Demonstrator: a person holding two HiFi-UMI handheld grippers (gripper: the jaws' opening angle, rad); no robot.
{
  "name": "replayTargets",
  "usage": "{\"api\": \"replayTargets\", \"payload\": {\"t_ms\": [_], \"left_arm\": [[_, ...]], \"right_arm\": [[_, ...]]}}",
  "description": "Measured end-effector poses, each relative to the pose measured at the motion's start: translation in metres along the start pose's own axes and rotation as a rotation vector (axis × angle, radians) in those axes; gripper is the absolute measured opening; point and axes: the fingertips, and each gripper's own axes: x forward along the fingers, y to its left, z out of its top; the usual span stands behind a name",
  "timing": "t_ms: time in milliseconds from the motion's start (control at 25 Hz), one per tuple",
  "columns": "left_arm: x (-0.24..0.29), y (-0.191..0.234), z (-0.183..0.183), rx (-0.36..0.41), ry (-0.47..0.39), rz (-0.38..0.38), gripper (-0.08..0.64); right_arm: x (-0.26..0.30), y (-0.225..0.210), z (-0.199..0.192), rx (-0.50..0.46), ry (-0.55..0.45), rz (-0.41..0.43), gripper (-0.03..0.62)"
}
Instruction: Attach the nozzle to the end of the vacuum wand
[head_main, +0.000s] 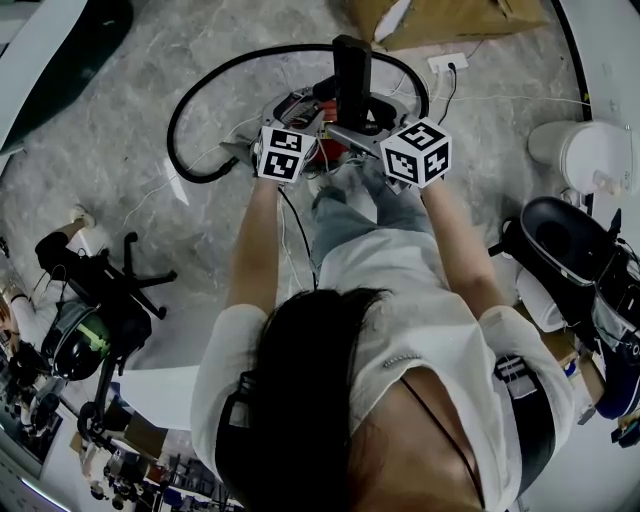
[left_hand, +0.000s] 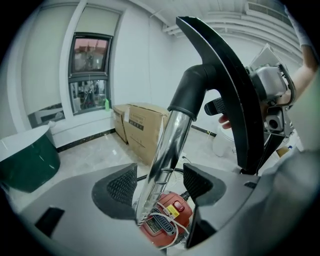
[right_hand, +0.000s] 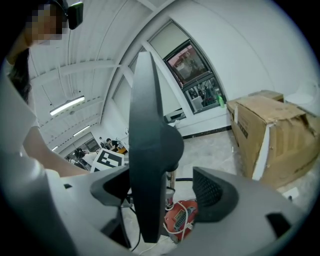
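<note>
Straddling wand (left_hand: 167, 145) | left gripper (left_hand: 160, 187) jaws apart | right gripper (right_hand: 167, 192) jaws apart around nozzle (right_hand: 147, 150)

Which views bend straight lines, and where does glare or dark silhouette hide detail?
Left gripper view: strong fisheye, black corners, bright streaks along the chrome wand. Right gripper view: same fisheye, and the nozzle reads as a featureless dark shape. Head view: even light, slight curving at the edges.

No lettering is coming through: the label (left_hand: 136, 120) on the cardboard box (left_hand: 147, 132) and the yellow sticker (left_hand: 173, 211) on the red vacuum body (left_hand: 185, 217) are showing too small
</note>
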Motion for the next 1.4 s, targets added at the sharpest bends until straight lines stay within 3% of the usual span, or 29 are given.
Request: {"api": "replayTargets", "payload": {"t_ms": [320, 560, 800, 1000, 1400], "left_arm": [[-0.027, -0.006, 0.006, 0.052, -0.022, 0.071, 0.296], [-0.043, -0.006, 0.001, -0.008, -0.031, 0.109, 0.299], [-0.061, -0.011, -0.006, -0.055, -0.044, 0.140, 0.299], [-0.071, -0.020, -0.006, -0.064, -0.049, 0.144, 0.299], [-0.104, -0.037, 0.024, -0.145, -0.171, 0.140, 0.299]], "right_arm": [[-0.017, -0.001, 0.005, 0.013, -0.034, -0.014, 0.374], [-0.031, 0.003, 0.006, 0.012, -0.058, -0.029, 0.374], [-0.046, 0.002, 0.005, -0.008, -0.089, -0.096, 0.374], [-0.056, 0.006, 0.007, -0.011, -0.104, -0.112, 0.374], [-0.073, 0.012, 0.001, 0.023, -0.095, -0.162, 0.372]]}}
